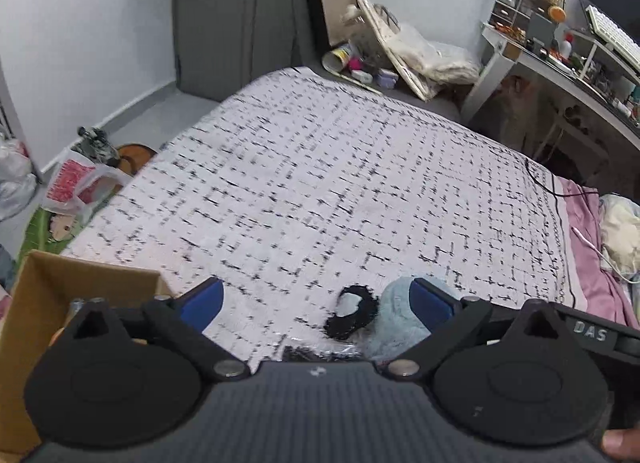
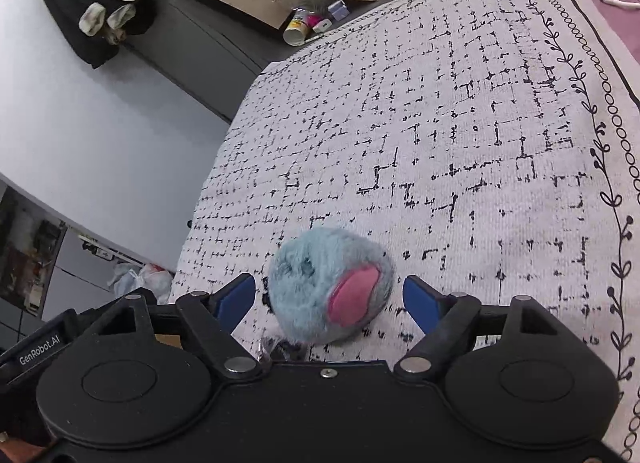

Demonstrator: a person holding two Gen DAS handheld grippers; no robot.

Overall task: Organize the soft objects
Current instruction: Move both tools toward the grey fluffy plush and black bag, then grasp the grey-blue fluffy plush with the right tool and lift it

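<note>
A fluffy light-blue plush toy (image 2: 320,279) with a pink patch lies on the white, black-patterned bedspread (image 2: 440,123). My right gripper (image 2: 330,297) is open, its blue fingers on either side of the plush without closing on it. In the left wrist view the same plush (image 1: 390,319) shows a black furry part, beside my open left gripper's (image 1: 320,299) right finger. A brown cardboard box (image 1: 44,291) stands at the bed's near left edge, just left of the left gripper.
Bags (image 1: 76,187) and clutter lie on the floor left of the bed. A desk (image 1: 560,75) with a keyboard stands at the right. Pink bedding (image 1: 592,255) and cables lie on the bed's right side. A grey cabinet (image 1: 236,19) stands beyond the bed.
</note>
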